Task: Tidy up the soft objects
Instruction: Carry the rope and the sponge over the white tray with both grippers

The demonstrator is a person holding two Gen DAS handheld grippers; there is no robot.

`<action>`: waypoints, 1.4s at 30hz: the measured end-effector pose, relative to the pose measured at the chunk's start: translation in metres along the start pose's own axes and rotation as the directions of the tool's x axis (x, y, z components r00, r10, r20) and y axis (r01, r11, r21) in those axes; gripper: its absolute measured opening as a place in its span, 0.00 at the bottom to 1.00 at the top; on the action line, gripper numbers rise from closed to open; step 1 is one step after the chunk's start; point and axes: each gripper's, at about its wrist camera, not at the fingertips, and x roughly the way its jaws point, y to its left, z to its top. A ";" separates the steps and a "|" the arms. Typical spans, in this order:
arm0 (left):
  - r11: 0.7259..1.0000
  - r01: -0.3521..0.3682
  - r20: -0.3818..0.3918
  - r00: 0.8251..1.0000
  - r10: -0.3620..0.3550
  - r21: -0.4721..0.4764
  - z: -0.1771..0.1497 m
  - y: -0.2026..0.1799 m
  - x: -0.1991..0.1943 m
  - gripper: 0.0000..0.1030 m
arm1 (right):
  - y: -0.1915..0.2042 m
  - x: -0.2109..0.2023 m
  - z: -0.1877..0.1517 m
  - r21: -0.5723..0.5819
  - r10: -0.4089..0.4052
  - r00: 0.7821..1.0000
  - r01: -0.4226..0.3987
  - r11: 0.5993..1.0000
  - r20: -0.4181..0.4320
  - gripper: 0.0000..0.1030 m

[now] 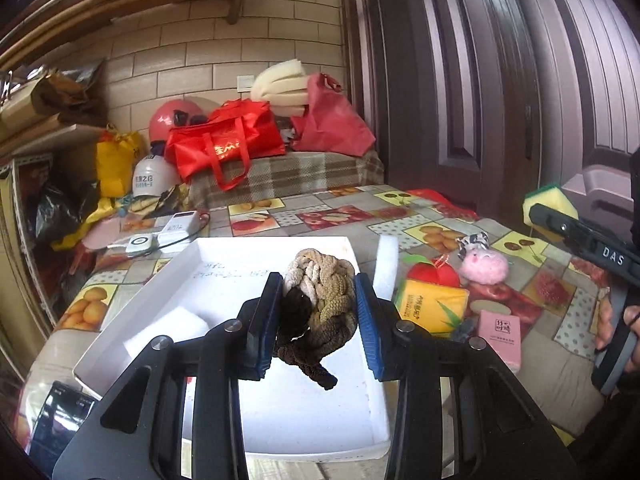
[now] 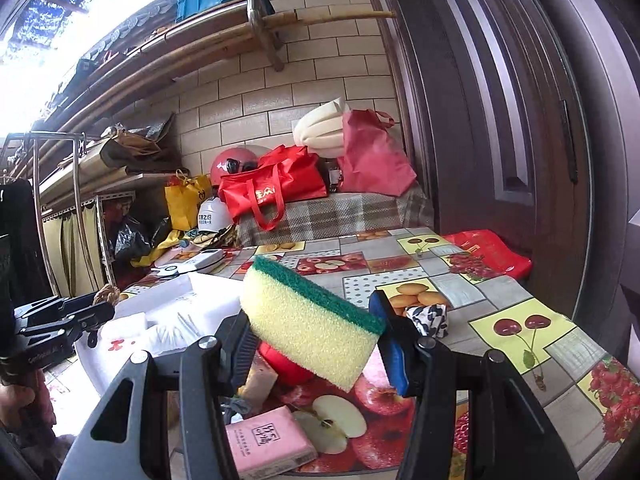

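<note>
My left gripper (image 1: 318,320) is shut on a knotted rope toy (image 1: 320,300) of cream, tan and brown cord, held above a white foam tray (image 1: 224,280). My right gripper (image 2: 316,340) is shut on a yellow sponge (image 2: 308,336) with a green scouring side, held above the table; the sponge also shows at the right in the left wrist view (image 1: 550,204). On the fruit-print tablecloth (image 2: 520,320) lie a pink plush (image 1: 484,266), a red plush (image 1: 434,274), a yellow tissue pack (image 1: 432,308) and a pink tissue pack (image 2: 268,444).
A white foam block (image 1: 386,268) stands by the tray's right wall. A black-and-white cloth bundle (image 2: 428,318) lies beyond the right fingers. A power bank and cable (image 1: 176,226) lie at the table's far left. Red bags (image 1: 224,144) sit on a plaid bench; a dark door (image 2: 500,120) is at the right.
</note>
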 end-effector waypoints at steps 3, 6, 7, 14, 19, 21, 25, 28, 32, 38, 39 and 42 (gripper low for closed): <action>1.000 -0.011 0.006 1.000 0.011 -0.007 -0.002 0.002 -0.002 0.34 | 0.009 0.001 -0.001 -0.025 0.014 1.000 -0.014 1.000 0.002 0.52; 1.000 -0.010 0.006 1.000 0.010 -0.007 -0.003 0.002 -0.002 0.34 | 0.014 -0.001 -0.003 -0.044 0.019 1.000 -0.019 0.999 0.004 0.52; 1.000 -0.011 0.005 1.000 0.011 -0.009 -0.003 0.002 -0.003 0.34 | 0.014 0.000 -0.003 -0.047 0.018 1.000 -0.018 0.999 0.004 0.52; 0.999 -0.039 0.012 0.999 0.039 -0.026 -0.002 0.007 -0.005 0.34 | 0.020 0.000 -0.004 -0.049 0.030 1.000 -0.030 0.998 0.001 0.52; 0.989 -0.140 0.013 0.990 0.139 0.043 -0.005 0.013 0.005 0.34 | 0.030 -0.001 -0.007 -0.064 0.056 0.998 -0.056 0.996 0.000 0.52; 0.992 -0.127 -0.019 0.992 0.127 0.017 -0.006 0.022 0.013 0.34 | 0.036 0.000 -0.007 -0.072 0.069 0.998 -0.069 0.995 0.000 0.52; 0.990 -0.134 -0.047 0.990 0.131 -0.049 -0.008 0.039 0.020 0.34 | 0.048 0.003 -0.008 -0.092 0.094 0.996 -0.094 0.991 -0.004 0.53; 0.986 -0.151 -0.054 0.988 0.148 -0.065 -0.008 0.048 0.023 0.34 | 0.058 0.004 -0.009 -0.108 0.112 0.994 -0.112 0.988 -0.007 0.53; 0.985 -0.167 -0.070 0.984 0.163 -0.052 -0.009 0.055 0.028 0.35 | 0.073 0.007 -0.010 -0.133 0.147 0.989 -0.149 0.980 -0.020 0.53; 0.979 -0.195 -0.082 0.978 0.190 -0.058 -0.009 0.070 0.033 0.35 | 0.101 0.020 -0.012 -0.171 0.220 0.973 -0.228 0.959 -0.064 0.52; 0.978 -0.198 -0.084 0.978 0.192 -0.061 -0.009 0.073 0.034 0.35 | 0.106 0.022 -0.013 -0.177 0.230 0.971 -0.239 0.955 -0.070 0.52; 0.978 -0.201 -0.093 0.976 0.195 -0.063 -0.009 0.077 0.037 0.35 | 0.121 0.026 -0.015 -0.200 0.263 0.960 -0.277 0.940 -0.092 0.52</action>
